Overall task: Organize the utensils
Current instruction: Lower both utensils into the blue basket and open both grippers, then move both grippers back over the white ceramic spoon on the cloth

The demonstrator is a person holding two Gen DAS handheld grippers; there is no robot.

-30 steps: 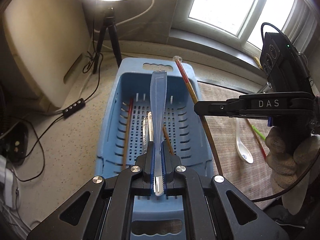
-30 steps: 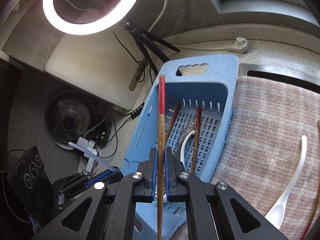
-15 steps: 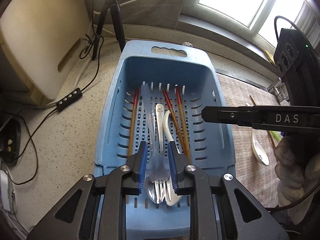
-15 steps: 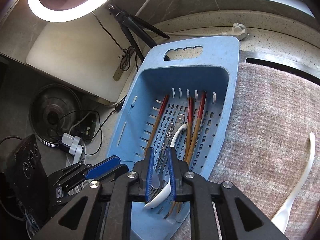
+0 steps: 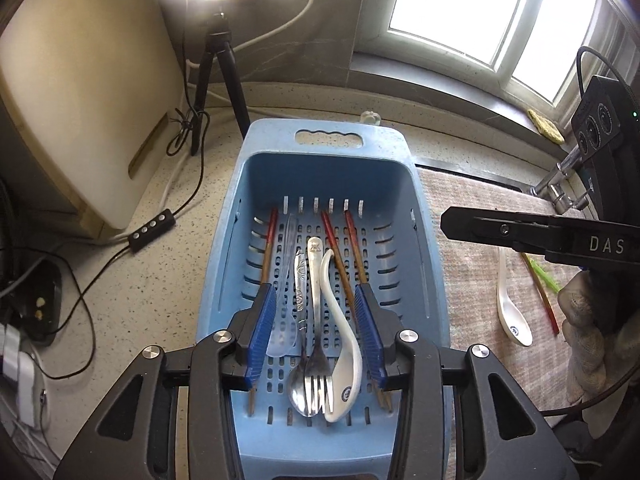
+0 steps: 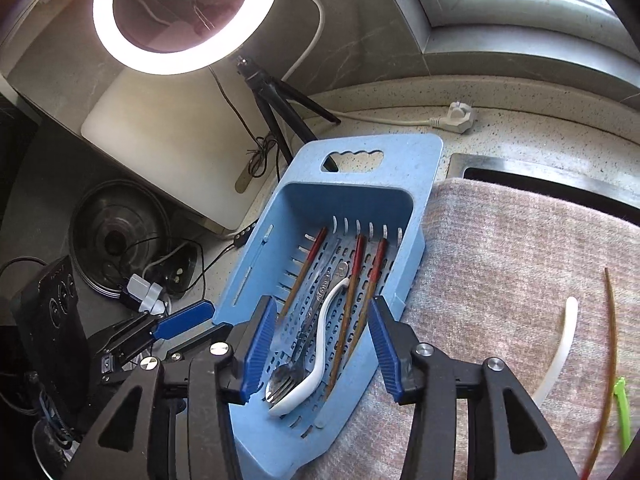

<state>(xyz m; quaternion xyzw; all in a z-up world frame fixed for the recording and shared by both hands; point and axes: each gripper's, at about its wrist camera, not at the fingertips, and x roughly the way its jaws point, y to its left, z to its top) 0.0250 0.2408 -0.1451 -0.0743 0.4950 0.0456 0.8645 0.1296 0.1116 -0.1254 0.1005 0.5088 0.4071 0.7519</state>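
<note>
A blue slotted basket point(image 5: 400, 152) holds three red-tipped chopsticks point(image 5: 266, 256), a clear plastic spoon point(image 5: 286, 300), a metal spoon point(image 5: 300, 380), a fork point(image 5: 316, 320) and a white ceramic spoon point(image 5: 344, 344). My left gripper point(image 5: 316, 332) hangs over the basket's near end. Its jaws are opening and nothing is pressed between the pads. In the right wrist view my right gripper point(image 6: 322, 340) hovers above the same basket point(image 6: 400, 184), its jaws also opening and empty. Seen from the left wrist, the right gripper point(image 5: 520, 236) sticks out side-on over the basket's right rim.
A pinkish cloth point(image 6: 520, 260) right of the basket carries a white spoon point(image 5: 512, 312), a chopstick point(image 5: 540, 292) and a green utensil point(image 5: 546, 276). A ring light on a tripod point(image 5: 216, 68), a cream board point(image 5: 80, 120), cables and a plug strip crowd the counter's left.
The left gripper let go of the clear spoon and the right let go of a chopstick; both now lie in the basket. Both pairs of jaws have spread apart.
</note>
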